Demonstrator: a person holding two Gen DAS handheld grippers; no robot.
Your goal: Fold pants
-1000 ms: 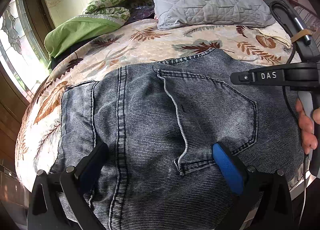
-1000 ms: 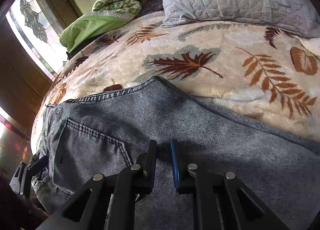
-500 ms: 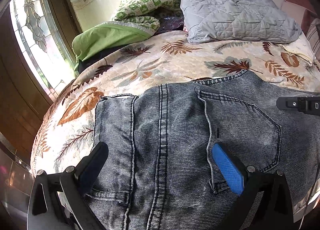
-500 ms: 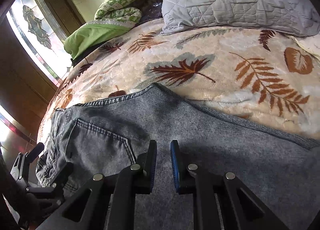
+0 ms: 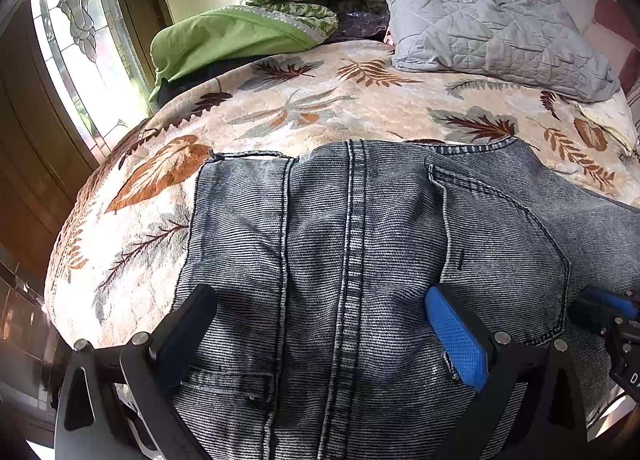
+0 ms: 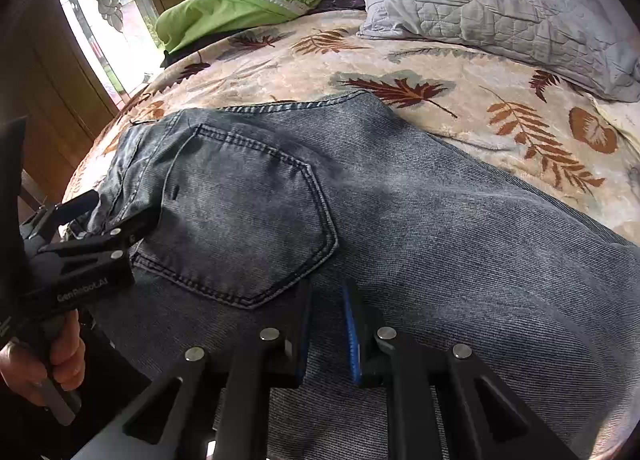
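Note:
Grey-blue jeans (image 5: 360, 228) lie flat, back side up, on a leaf-patterned blanket (image 5: 304, 108), waistband toward the left. My left gripper (image 5: 320, 300) hovers just over the seat seam near the waistband, its jaws wide open with nothing pinched. Seen from the right wrist, the left gripper (image 6: 120, 210) sits at the waist edge with a hand (image 6: 60, 356) on its grip. My right gripper (image 6: 326, 292) stands low over the leg just below the back pocket (image 6: 248, 212). Its jaws are opening from a narrow gap, and the denim lies flat beneath them, not pinched. The right gripper's tip (image 5: 596, 306) shows beside the pocket.
A grey quilted pillow (image 5: 488, 24) and a green bundle of bedding (image 5: 240, 32) lie at the far side of the bed. A stained-glass window (image 5: 80, 28) and wooden panelling stand left of the bed. The bed's near left edge drops off beside the waistband.
Both grippers have shifted left along the jeans. The back pocket has come to the middle of the right wrist view, where the left gripper and hand now show. The right gripper's gap widened slightly.

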